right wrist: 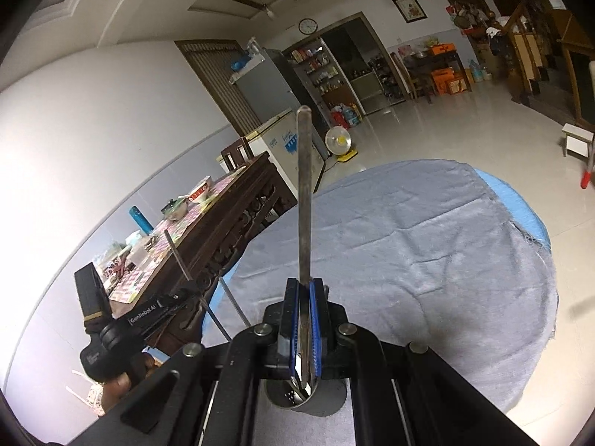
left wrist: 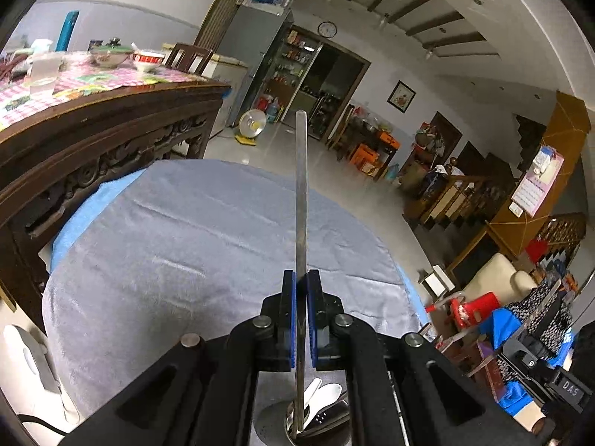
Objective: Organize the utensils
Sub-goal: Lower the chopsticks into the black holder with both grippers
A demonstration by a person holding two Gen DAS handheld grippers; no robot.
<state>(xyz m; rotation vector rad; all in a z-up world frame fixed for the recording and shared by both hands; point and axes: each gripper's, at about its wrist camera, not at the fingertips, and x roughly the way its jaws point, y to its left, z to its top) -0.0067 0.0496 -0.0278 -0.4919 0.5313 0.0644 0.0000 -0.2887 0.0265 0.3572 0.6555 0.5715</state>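
My left gripper [left wrist: 301, 278] is shut on a long metal chopstick [left wrist: 300, 200] that stands upright, its lower end inside a metal utensil holder [left wrist: 319, 418] below the jaws; white spoons [left wrist: 323, 394] lie in that holder. My right gripper [right wrist: 305, 286] is shut on another metal chopstick [right wrist: 304, 193], also upright, its lower end over a metal holder [right wrist: 293, 396] under the jaws. The left gripper [right wrist: 111, 334] shows at the lower left of the right wrist view, with its chopstick [right wrist: 178, 256].
A round table under a grey cloth [left wrist: 186, 245] lies ahead of both grippers. A dark carved wooden table [left wrist: 96, 126] with bowls and a checked cloth stands to the left. A fan [left wrist: 252, 123] sits on the tiled floor beyond.
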